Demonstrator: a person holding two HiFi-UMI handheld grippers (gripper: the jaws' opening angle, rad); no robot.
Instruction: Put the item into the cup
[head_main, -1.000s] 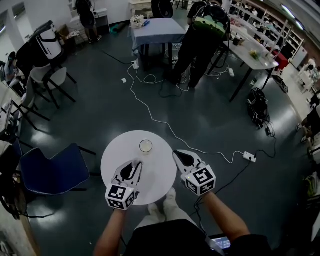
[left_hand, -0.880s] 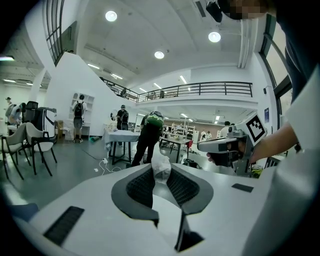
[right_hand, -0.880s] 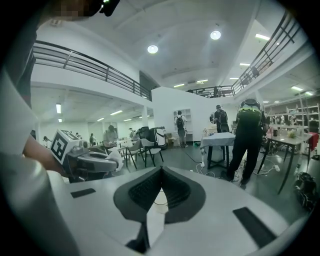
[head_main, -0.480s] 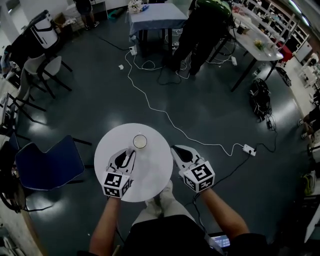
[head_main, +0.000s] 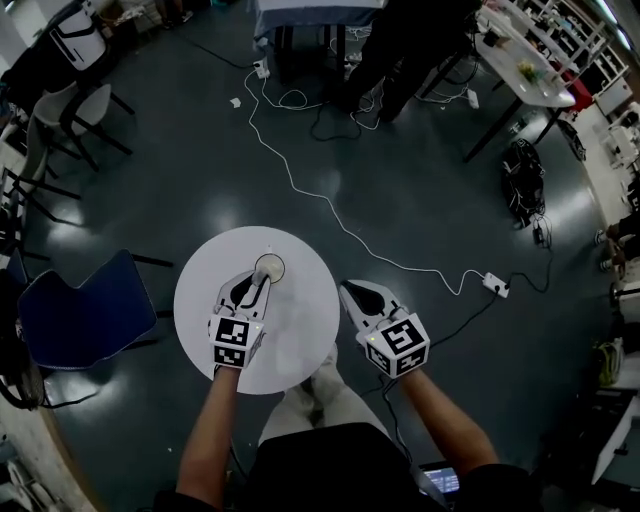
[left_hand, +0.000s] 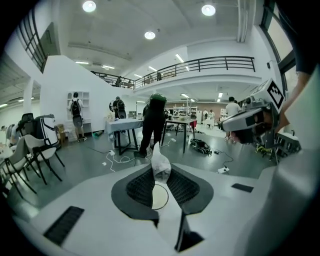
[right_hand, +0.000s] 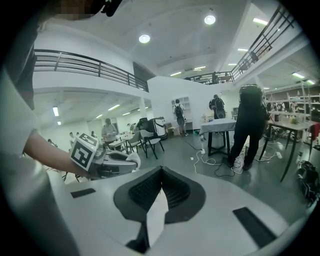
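Note:
A small cup (head_main: 269, 267) stands on the far part of the round white table (head_main: 300, 340). My left gripper (head_main: 258, 284) reaches up to the cup's near edge. In the left gripper view it (left_hand: 160, 169) is shut on a crumpled white item (left_hand: 161, 164) that sticks up between the pads, and the cup's rim (left_hand: 159, 197) shows below, between the jaws. My right gripper (head_main: 352, 293) hovers at the table's right edge, apart from the cup. Its jaws (right_hand: 160, 172) meet at the tips with nothing between them. The left gripper (right_hand: 107, 162) also shows in the right gripper view.
A blue chair (head_main: 85, 320) stands left of the table. A white cable (head_main: 330, 215) runs over the floor to a power strip (head_main: 495, 285). A person (head_main: 400, 40) stands by tables at the far side. A black bag (head_main: 525, 180) lies to the right.
My left gripper has moved forward, and its tips now reach the cup's near edge, the white item still in them. The right gripper has stayed beside the table's right edge.

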